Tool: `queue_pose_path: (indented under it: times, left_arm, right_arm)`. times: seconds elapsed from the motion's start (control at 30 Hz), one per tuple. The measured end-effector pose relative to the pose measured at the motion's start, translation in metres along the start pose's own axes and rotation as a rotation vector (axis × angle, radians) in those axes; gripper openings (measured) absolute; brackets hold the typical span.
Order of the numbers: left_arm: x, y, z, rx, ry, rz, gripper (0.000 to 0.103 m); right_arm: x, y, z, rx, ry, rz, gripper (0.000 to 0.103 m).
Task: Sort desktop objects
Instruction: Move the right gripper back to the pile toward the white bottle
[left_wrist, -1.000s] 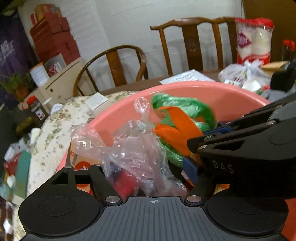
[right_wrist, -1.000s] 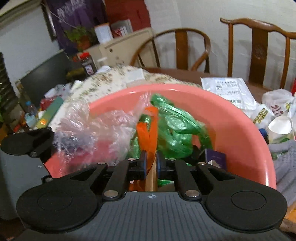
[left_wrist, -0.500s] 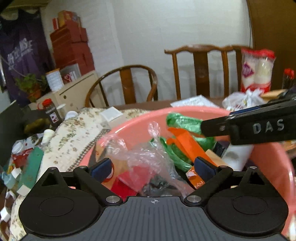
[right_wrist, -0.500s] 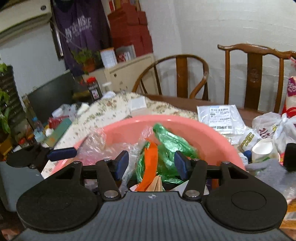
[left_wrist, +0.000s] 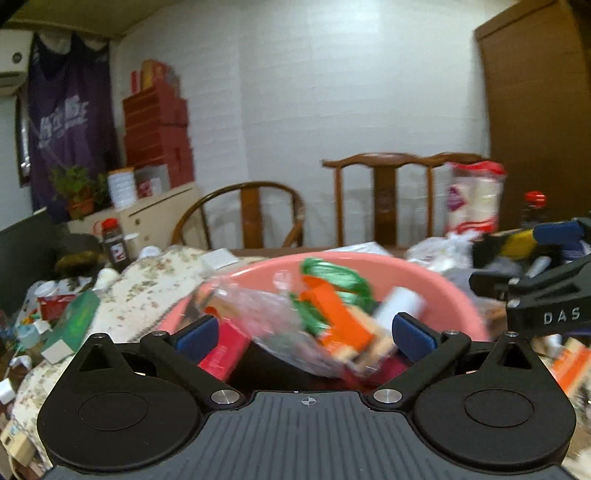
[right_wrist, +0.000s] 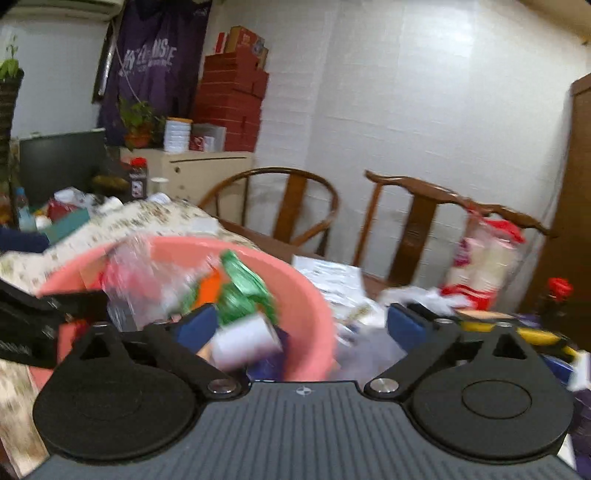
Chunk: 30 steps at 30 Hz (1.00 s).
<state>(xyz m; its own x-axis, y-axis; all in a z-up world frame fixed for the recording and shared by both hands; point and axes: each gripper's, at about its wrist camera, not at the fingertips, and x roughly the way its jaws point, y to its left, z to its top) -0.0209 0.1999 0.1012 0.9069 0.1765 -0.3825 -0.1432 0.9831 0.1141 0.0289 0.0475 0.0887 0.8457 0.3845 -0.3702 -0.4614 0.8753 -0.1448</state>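
Both hand-held grippers spread wide, empty | left (left_wrist: 308, 338), right (right_wrist: 301, 326) | pink basin (left_wrist: 436, 286) just ahead

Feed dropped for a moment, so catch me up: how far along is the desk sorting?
Done: the pink basin already holds a green bag, an orange packet, a clear bag and a white roll. In hand: nothing; the left gripper and right gripper are both open and empty. Left: clutter right of the basin, including a yellow item and white papers.

Right claw (right_wrist: 301, 325) spread wide above pink basin (right_wrist: 314, 306) of bags, white roll (right_wrist: 245, 341) between blue pads.
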Motion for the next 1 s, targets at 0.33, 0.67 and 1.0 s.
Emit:
queue_pose_path:
  times: [0.33,0.67,1.0]
  left_arm:
    - [-0.051,-0.083,-0.073,0.081,-0.051,-0.159,0.103]
    - [-0.014,-0.131,-0.12,0.283,-0.06,-0.107,0.103]
    - [0.015,-0.125,-0.12,0.253,-0.043,-0.153,0.103]
  right_arm:
    - [-0.08,-0.044,-0.102,0.058,0.018,-0.066,0.102]
    - [-0.087,-0.061,-0.155,0.044,0.042,-0.028,0.102]
    - [-0.028,-0.065,-0.127,0.191,0.024,0.053,0.102]
